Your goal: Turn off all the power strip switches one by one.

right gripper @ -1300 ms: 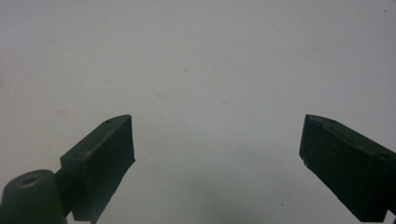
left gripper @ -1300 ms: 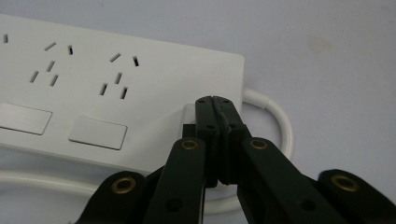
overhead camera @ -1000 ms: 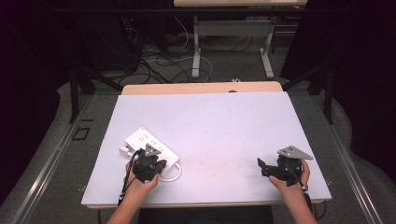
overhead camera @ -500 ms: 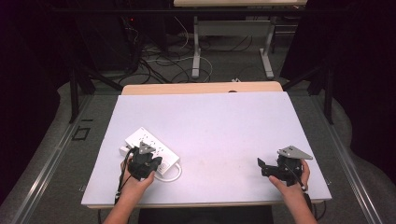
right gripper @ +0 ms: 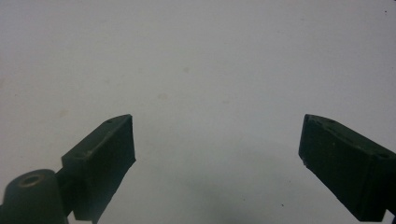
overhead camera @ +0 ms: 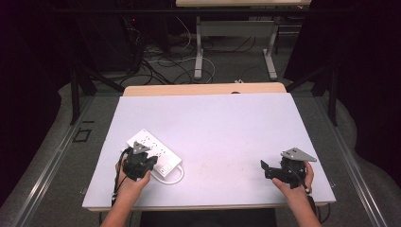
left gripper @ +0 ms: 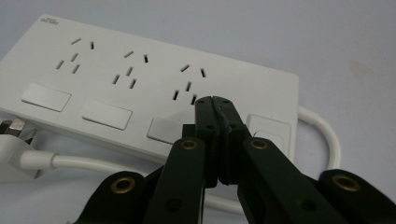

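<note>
**Closed left gripper over power strip; right gripper spread over bare table**

Power strip [overhead camera: 153, 150]: white, three socket groups, each with a rocker switch in front of it. Lies on the white table [overhead camera: 227, 123] at about 8 o'clock from the table's centre in the high view, long axis running diagonally from 10 o'clock to 4 o'clock. In the left gripper view the strip [left gripper: 140, 84] shows its three switches in a row, plus a fourth square panel at the end nearest the cord exit.

Cord [overhead camera: 171, 177]: white, leaves the strip's near-right end, loops round at 5 o'clock of the strip. In the left gripper view the cord [left gripper: 327, 135] bends back under the strip's front edge and ends in a white plug [left gripper: 14, 144] at 8 o'clock of that frame, metal pins visible.

Left gripper [left gripper: 214, 100]: jaws pressed together, nothing between them. Tips sit over the strip's top face, between the third switch and the square end panel; contact with the surface cannot be told. In the high view the left gripper [overhead camera: 138, 161] overlaps the strip's near edge.

Right gripper [right gripper: 217, 140]: jaws spread wide, bare table surface between them. In the high view the right gripper [overhead camera: 279, 169] sits at 4 o'clock of the table centre, well apart from the strip.
</note>
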